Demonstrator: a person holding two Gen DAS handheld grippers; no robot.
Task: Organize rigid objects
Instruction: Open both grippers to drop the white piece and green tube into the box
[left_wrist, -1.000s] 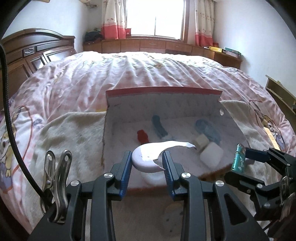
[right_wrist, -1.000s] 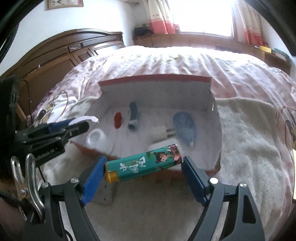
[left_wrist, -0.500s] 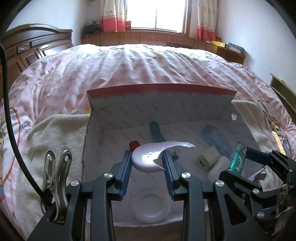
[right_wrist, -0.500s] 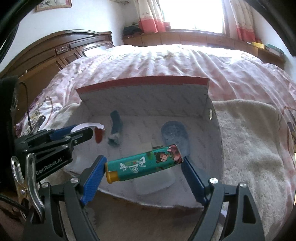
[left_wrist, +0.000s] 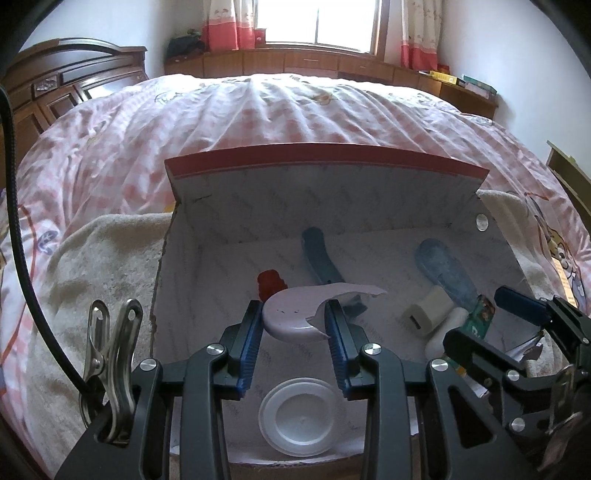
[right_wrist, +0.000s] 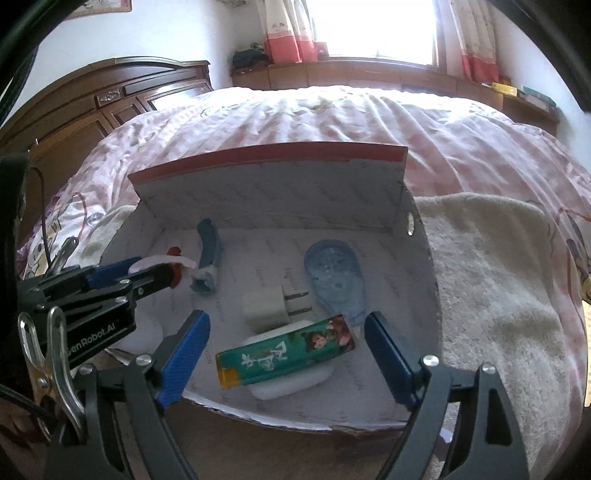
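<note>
Nearly sorted: two pieces left over the box

Our right hand-held gripper (right_wrist: 286, 354) has just opened, dropping the green tube (right_wrist: 286, 355) into the box (right_wrist: 273, 192); our left hand-held gripper (left_wrist: 293, 325) grips the white shard (left_wrist: 295, 314).

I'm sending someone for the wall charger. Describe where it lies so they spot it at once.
Look in the open cardboard box on the pink bed. Mid-floor lies the white charger cube, left of the pale blue oval piece, behind the green tube. Only it has two metal prongs.

The left gripper (right_wrist: 173, 267) hides most of the red piece (right_wrist: 173, 252) and the white lid (right_wrist: 147, 332)
</note>
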